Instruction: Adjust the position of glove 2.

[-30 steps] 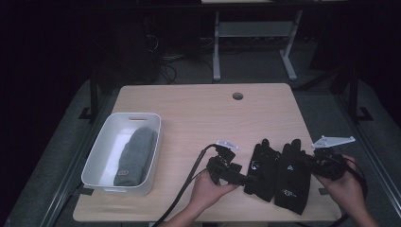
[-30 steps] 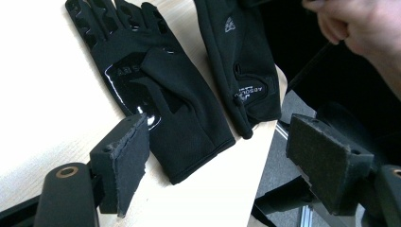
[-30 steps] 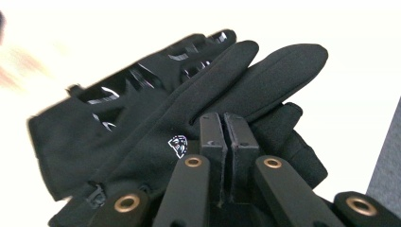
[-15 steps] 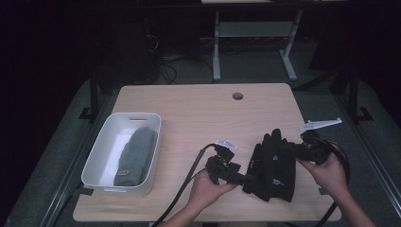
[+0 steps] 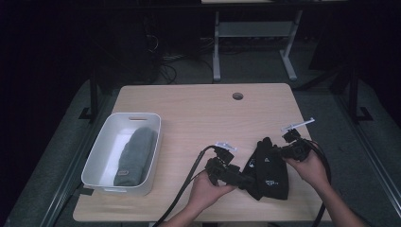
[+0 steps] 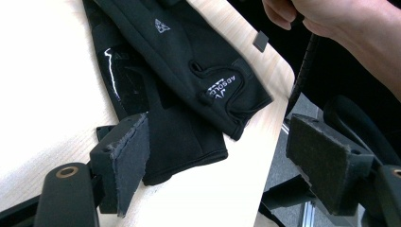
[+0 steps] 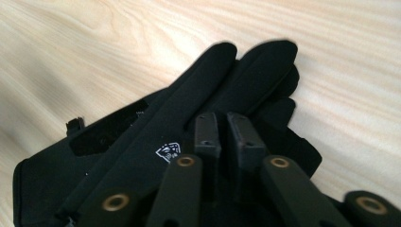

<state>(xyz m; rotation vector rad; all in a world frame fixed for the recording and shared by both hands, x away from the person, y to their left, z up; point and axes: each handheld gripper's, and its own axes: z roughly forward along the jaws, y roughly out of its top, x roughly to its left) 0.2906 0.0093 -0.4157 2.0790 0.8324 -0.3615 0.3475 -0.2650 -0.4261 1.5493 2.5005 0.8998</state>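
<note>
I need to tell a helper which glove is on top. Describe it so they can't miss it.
On the table's near right corner lie two black gloves, stacked. The top glove lies across the lower glove; it bears a small white emblem and white lettering near its cuff.

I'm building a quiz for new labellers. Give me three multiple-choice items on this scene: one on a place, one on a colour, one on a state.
1. Where on the table is the white bin? A left side; B right side; C far edge.
2. The cloth in the bin is: A red; B grey; C yellow.
3. The left gripper has its fingers: A shut on a glove; B wide apart; C shut on a cable.
A, it sits left; B, plainly grey; B, a wide gap between them.
</note>
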